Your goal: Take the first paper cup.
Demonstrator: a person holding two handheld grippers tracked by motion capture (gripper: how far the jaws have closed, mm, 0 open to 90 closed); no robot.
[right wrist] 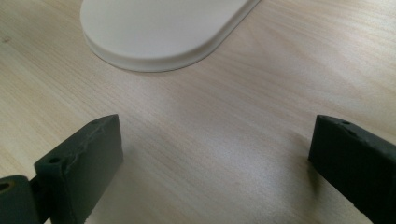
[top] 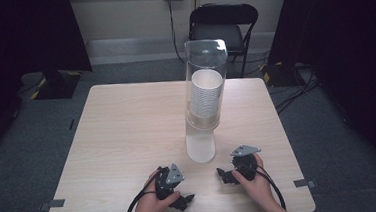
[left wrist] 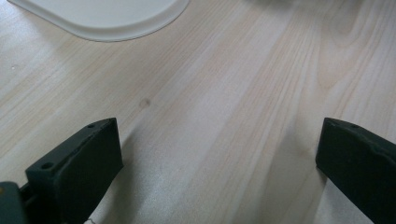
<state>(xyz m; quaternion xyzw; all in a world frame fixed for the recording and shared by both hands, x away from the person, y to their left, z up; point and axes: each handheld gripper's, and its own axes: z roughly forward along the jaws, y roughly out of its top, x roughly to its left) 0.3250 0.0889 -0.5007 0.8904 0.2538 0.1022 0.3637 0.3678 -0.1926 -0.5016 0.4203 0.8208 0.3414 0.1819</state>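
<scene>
Poised at the table's near edge, left gripper (top: 183, 200) and right gripper (top: 224, 175), jaws wide and empty, flanking the cup dispenser (top: 204, 92); reaching for a cup (top: 206, 92) likely next.

Left gripper (top: 174, 189) sits low, just left of centre; right gripper (top: 231, 173) low, right of centre; both jaws gape wide, empty.

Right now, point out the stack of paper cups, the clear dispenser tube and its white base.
stack of paper cups (top: 206, 95), high view, ribbed side.
clear dispenser tube (top: 207, 54), high view, upper wall.
white base (right wrist: 159, 32), right gripper view, flat top.
</scene>
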